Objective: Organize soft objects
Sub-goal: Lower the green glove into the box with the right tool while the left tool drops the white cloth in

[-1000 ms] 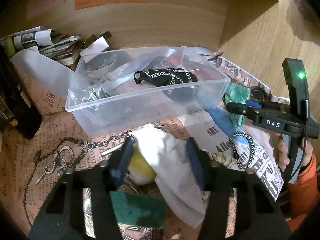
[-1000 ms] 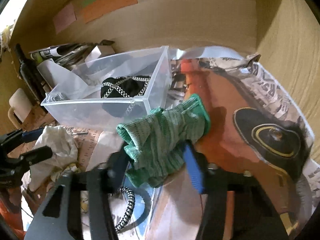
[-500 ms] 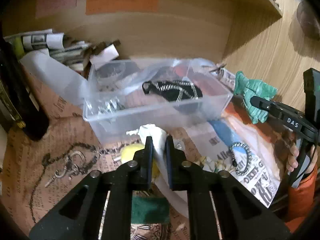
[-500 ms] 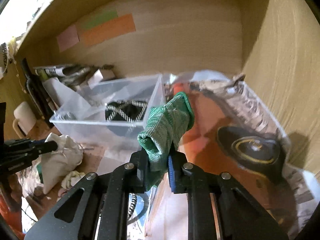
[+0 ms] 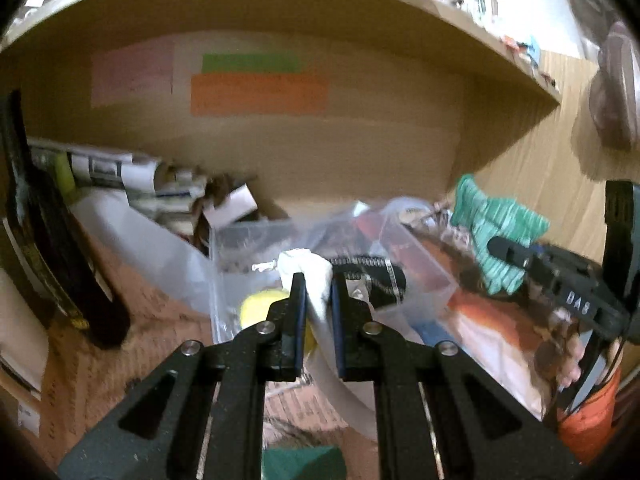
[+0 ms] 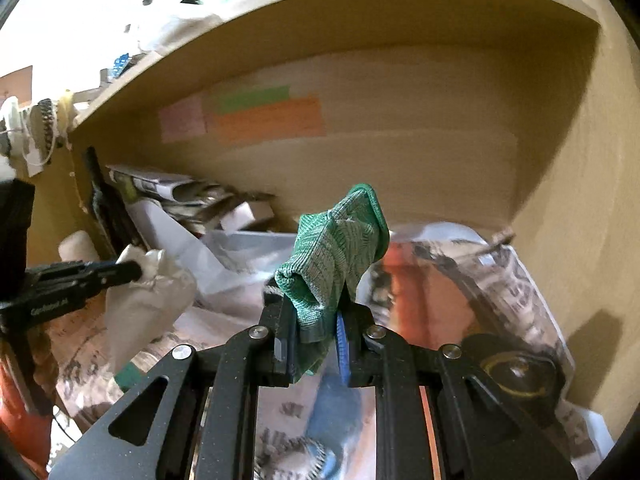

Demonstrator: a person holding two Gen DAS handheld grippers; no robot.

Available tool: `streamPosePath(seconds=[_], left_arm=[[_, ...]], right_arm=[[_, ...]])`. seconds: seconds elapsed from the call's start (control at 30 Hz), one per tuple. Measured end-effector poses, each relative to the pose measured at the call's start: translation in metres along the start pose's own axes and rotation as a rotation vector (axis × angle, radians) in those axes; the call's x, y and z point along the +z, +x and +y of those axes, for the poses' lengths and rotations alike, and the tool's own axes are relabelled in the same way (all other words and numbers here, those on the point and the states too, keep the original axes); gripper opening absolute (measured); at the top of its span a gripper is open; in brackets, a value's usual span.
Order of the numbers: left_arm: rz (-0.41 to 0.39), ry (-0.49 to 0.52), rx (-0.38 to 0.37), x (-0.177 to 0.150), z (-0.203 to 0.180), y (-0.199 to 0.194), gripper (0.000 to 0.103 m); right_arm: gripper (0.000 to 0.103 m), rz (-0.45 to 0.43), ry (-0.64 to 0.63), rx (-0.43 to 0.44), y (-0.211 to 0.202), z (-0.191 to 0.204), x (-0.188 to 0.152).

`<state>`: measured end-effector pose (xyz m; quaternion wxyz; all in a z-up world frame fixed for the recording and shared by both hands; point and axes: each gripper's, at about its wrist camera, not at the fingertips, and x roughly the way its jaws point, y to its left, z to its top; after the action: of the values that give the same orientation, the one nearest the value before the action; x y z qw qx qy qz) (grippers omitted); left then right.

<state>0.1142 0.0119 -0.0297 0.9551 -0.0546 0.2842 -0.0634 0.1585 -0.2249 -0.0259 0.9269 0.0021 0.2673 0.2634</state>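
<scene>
**Two soft items held aloft, bin just ahead**

The left gripper is clamped on a white cloth, whose top bunches above the fingertips while the rest hangs down between and below the jaws. The right gripper is pinched shut on a green knitted sock, which stands up above the fingers with a short tail trailing beneath them. Seen from the left wrist, the sock sits far off to the right of the left gripper, well apart from the cloth.

Straight ahead of the left gripper and slightly below it lies a clear plastic bin, holding a black chain-trimmed item. A yellow ball shows just left of the left fingers; whether it is inside or in front of the bin cannot be told.

The step in hand looks like carrying both pieces to the bin. To do it well, each gripper should travel until its load hangs fully over the opening before releasing, since the cloth's long tail could drape over the near wall. Feeding one item at a time would keep the two grippers from crowding each other above the bin.
</scene>
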Motion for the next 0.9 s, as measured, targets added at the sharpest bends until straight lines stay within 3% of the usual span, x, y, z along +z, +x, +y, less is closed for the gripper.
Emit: streamPosePath(seconds=[0.3, 0.7, 0.83, 0.9], left_arm=[[-0.001, -0.038, 0.044, 0.021, 0.018, 0.030, 0.011], [0.102, 0.002, 0.175, 0.015, 0.015, 0.108, 0.011], [0.160, 0.053, 0.141, 0.008, 0.001, 0.125, 0.012], [0.211, 0.053, 0.090, 0.005, -0.005, 0.132, 0.018]], right_arm=[[0.014, 0.020, -0.061, 0.070, 0.034, 0.029, 0.012], [0.014, 0.166, -0.129, 0.051, 0.098, 0.041, 0.001], [0.014, 0.202, -0.136, 0.028, 0.106, 0.037, -0.005], [0.015, 0.212, -0.140, 0.023, 0.106, 0.036, -0.006]])
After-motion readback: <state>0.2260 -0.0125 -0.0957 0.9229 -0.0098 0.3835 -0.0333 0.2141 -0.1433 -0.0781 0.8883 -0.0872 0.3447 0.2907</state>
